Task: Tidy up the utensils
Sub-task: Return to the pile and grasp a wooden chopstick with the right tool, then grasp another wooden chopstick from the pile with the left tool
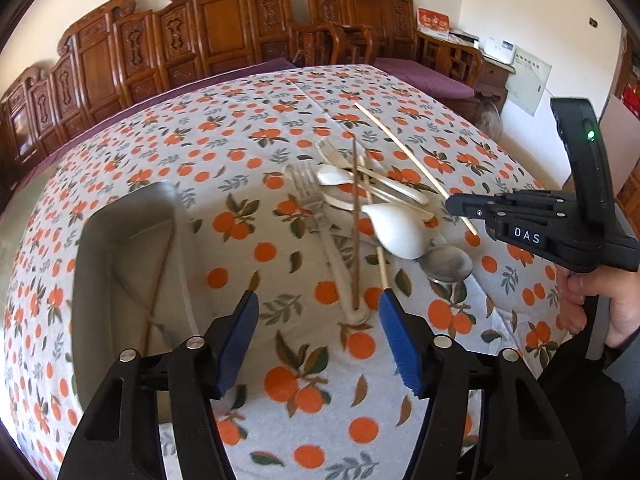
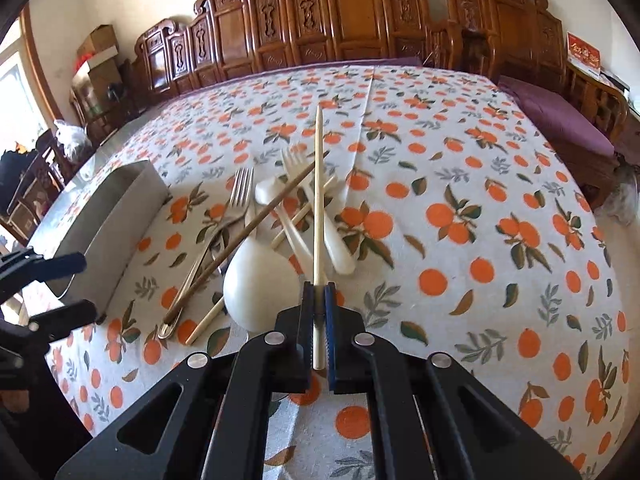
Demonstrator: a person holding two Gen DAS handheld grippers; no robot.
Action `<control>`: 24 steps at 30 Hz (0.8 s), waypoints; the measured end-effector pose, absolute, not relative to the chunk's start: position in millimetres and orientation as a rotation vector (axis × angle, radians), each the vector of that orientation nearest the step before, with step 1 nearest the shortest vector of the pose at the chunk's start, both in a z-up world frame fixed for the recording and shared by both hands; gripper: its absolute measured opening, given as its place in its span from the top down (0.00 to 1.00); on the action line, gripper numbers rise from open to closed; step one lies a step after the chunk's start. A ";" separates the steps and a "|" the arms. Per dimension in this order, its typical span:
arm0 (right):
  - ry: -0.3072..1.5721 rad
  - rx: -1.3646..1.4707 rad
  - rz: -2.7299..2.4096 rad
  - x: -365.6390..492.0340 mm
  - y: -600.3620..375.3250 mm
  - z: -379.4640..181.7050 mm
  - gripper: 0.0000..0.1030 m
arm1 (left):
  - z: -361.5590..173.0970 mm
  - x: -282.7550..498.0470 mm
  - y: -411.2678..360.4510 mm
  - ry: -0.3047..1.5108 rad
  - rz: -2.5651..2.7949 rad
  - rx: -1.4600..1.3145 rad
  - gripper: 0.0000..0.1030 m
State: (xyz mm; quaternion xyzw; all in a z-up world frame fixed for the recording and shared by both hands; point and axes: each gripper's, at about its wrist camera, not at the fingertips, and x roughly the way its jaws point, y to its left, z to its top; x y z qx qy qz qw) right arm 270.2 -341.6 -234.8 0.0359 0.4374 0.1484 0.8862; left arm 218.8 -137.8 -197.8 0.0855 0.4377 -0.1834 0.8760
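Observation:
A heap of utensils lies mid-table: metal forks, a dark chopstick, a pale chopstick, a white ceramic spoon and a metal spoon. My right gripper is shut on a light chopstick and holds it above the heap; it also shows in the left wrist view. My left gripper is open and empty, just in front of the heap. A steel tray at the left holds chopsticks.
The table wears an orange-print cloth. Carved wooden chairs line the far edge, and a purple cushioned bench stands at the right. The tray also shows in the right wrist view.

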 end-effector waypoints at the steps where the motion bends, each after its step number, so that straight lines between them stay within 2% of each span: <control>1: 0.906 0.080 0.304 271.2 -343.4 -234.3 0.94 | -199.4 222.0 -142.8 0.917 -0.387 0.185 0.46; 5: 0.900 0.103 0.285 275.4 -350.5 -233.8 0.94 | -208.0 238.0 -158.5 0.944 -0.407 0.190 0.59; 10: 0.901 0.122 0.277 280.3 -354.6 -235.3 0.94 | -220.5 255.6 -175.6 0.972 -0.424 0.203 0.69; 12: 0.899 0.129 0.281 282.1 -355.0 -235.2 0.94 | -226.9 263.1 -180.7 0.991 -0.427 0.199 0.80; 19: 0.896 0.151 0.290 286.8 -355.4 -234.8 0.94 | -241.5 277.9 -192.2 1.030 -0.422 0.204 0.89; 24: 0.897 0.154 0.293 287.8 -354.7 -234.8 0.94 | -245.7 284.7 -199.1 1.035 -0.416 0.218 0.92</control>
